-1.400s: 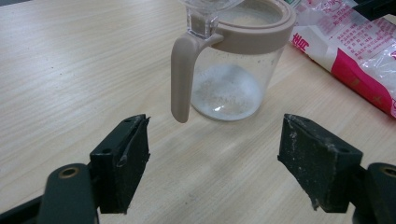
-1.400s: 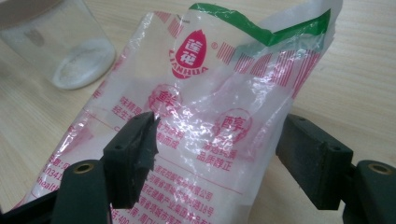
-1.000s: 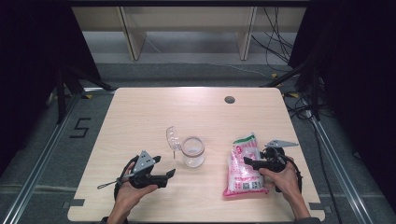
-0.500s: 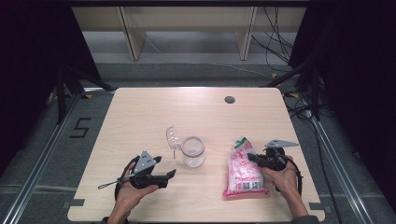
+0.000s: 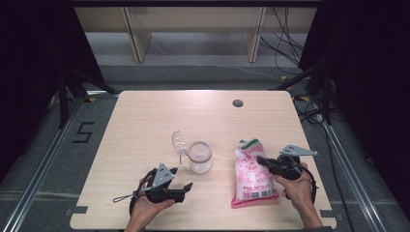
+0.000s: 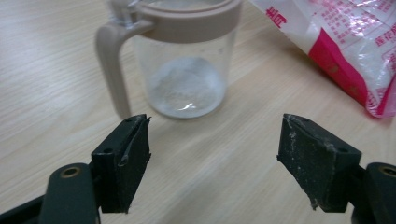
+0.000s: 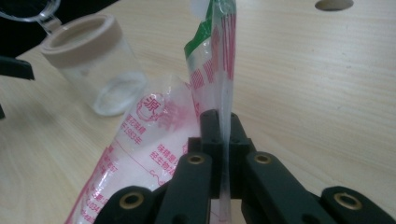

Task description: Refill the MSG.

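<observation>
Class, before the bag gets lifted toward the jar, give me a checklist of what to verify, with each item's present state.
1. Right gripper clamped on the bag: ok, jaws shut on the bag's thin edge after just closing.
2. Jar upright on the table: ok.
3. Jar's lid flipped open, mouth free: ok.
4. Left gripper ready to steady the jar: not ok, jaws open and short of the jar, nothing between them.
5. Bag's top cut open for pouring: cannot tell.
6. Grip firm enough to carry the full bag: cannot tell, only film is pinched.
</observation>
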### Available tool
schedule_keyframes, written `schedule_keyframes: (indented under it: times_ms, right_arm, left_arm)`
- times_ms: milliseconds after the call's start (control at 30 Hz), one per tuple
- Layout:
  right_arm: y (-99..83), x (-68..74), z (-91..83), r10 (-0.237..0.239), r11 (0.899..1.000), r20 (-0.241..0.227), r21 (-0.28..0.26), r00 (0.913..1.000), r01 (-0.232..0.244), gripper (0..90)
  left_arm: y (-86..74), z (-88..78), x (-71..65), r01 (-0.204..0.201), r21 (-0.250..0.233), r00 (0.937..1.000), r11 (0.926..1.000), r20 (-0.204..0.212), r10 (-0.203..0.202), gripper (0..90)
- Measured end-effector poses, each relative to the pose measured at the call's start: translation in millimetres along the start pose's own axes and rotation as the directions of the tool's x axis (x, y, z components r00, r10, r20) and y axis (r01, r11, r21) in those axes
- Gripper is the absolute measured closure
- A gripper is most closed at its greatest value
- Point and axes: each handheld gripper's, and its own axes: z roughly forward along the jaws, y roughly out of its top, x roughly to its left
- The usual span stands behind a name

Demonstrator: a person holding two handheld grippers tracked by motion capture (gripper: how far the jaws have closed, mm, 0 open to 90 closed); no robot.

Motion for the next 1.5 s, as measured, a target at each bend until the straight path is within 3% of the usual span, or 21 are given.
schedule_keyframes:
  times_ms: [67,100,133,167,200,333,367,400,433,467,600,633,700,733,767,833,1100,1133,1233,1333,1500]
  right_arm:
    - [1.9,2.8,-5.7,-0.008,1.0,-0.014,-0.007,0.9999,0.008,90.0]
    - [1.8,5.2,-6.9,0.017,1.0,-0.029,-0.015,0.9994,-0.017,90.0]
    - [2.9,4.2,-8.6,-0.008,1.0,-0.038,-0.027,0.9993,0.006,90.0]
    - [3.4,9.9,-11.6,0.044,0.999,-0.044,-0.024,0.9981,-0.045,90.0]
    - [4.4,8.2,-12.1,-0.002,0.999,-0.043,-0.051,0.9991,0.0,90.0]
    - [9.9,17.7,-19.3,-0.014,0.996,-0.062,-0.094,0.998,0.008,90.0]
    - [10.7,21.5,-21.7,0.008,0.995,-0.073,-0.095,0.9973,-0.015,90.0]
    - [12.3,21.5,-22.5,-0.022,0.993,-0.074,-0.114,0.997,0.013,90.0]
    - [13.2,26.1,-25.9,0.004,0.995,-0.066,-0.095,0.9978,-0.01,90.0]
    - [13.8,25.2,-24.5,-0.031,0.992,-0.071,-0.121,0.997,0.022,90.0]
    - [18.6,35.0,-29.3,-0.014,0.991,-0.074,-0.133,0.9972,0.004,90.0]
    - [20.6,33.8,-30.2,-0.049,0.989,-0.059,-0.142,0.9971,0.04,90.0]
    - [23.7,38.8,-33.0,-0.031,0.987,-0.069,-0.161,0.9971,0.02,90.0]
    - [25.4,37.9,-33.8,-0.063,0.985,-0.058,-0.167,0.9963,0.053,90.0]
    - [26.4,40.1,-34.7,-0.057,0.983,-0.049,-0.178,0.9972,0.047,90.0]
    - [28.6,45.6,-36.5,-0.069,0.984,-0.021,-0.169,0.9974,0.065,90.0]
    - [35.1,51.5,-33.6,-0.104,0.978,-0.025,-0.186,0.9943,0.098,90.0]
    - [35.4,54.0,-33.1,-0.08,0.981,-0.031,-0.18,0.9963,0.073,90.0]
    - [38.5,54.8,-32.0,-0.113,0.977,-0.024,-0.184,0.9933,0.106,90.0]
    - [41.3,58.2,-31.5,-0.098,0.978,-0.027,-0.186,0.9948,0.092,90.0]
    - [48.3,59.1,-32.4,-0.127,0.973,-0.011,-0.197,0.9918,0.122,90.0]
  left_arm:
    - [1.4,0.6,-6.6,-0.004,-0.013,0.9999,0.9999,0.01,0.004,24.4]
    - [2.2,0.8,-9.7,-0.006,-0.019,0.9999,0.9998,0.012,0.006,24.4]
    - [3.2,0.3,-12.5,-0.018,-0.016,0.9998,0.9997,0.008,0.018,24.4]
    - [3.8,1.2,-15.9,-0.015,-0.024,0.9997,0.9996,0.018,0.015,24.4]
    - [4.7,2.3,-18.7,-0.019,-0.03,0.9996,0.9994,0.022,0.02,24.4]
    - [5.9,7.6,-28.9,-0.038,-0.025,0.9982,0.999,0.046,0.039,24.3]
    - [6.0,9.5,-30.3,-0.051,-0.018,0.9975,0.9985,0.047,0.052,24.4]
    - [5.5,11.7,-32.6,-0.043,-0.021,0.9976,0.9988,0.054,0.044,24.4]
    - [5.5,12.8,-33.8,-0.047,-0.015,0.9975,0.9988,0.053,0.047,24.4]
    - [5.2,14.5,-35.6,-0.048,-0.01,0.997,0.9988,0.06,0.049,24.3]
    - [5.6,20.1,-40.1,-0.062,-0.012,0.9952,0.998,0.075,0.063,24.3]
    - [5.4,22.2,-42.2,-0.043,-0.018,0.9958,0.9989,0.081,0.044,24.3]
    - [6.4,25.1,-44.9,-0.043,-0.021,0.9948,0.9989,0.092,0.045,24.3]
    - [7.3,25.4,-44.7,-0.068,0.002,0.9943,0.9977,0.082,0.068,24.4]
    - [7.5,27.8,-47.3,-0.056,-0.007,0.9936,0.9984,0.097,0.057,24.6]
    - [8.8,32.1,-50.1,-0.075,-0.007,0.9915,0.9972,0.106,0.075,25.4]
    - [15.6,53.1,-65.7,-0.084,0.001,0.988,0.9965,0.13,0.083,25.5]
    - [17.7,56.1,-66.9,-0.097,0.01,0.9869,0.9953,0.131,0.094,25.5]
    - [21.5,63.5,-71.2,-0.097,0.004,0.9862,0.9953,0.135,0.096,25.6]
    - [25.1,70.8,-75.3,-0.103,0.007,0.9852,0.9947,0.139,0.101,26.0]
    - [27.8,82.2,-80.9,-0.108,0.002,0.9843,0.9941,0.14,0.107,26.9]
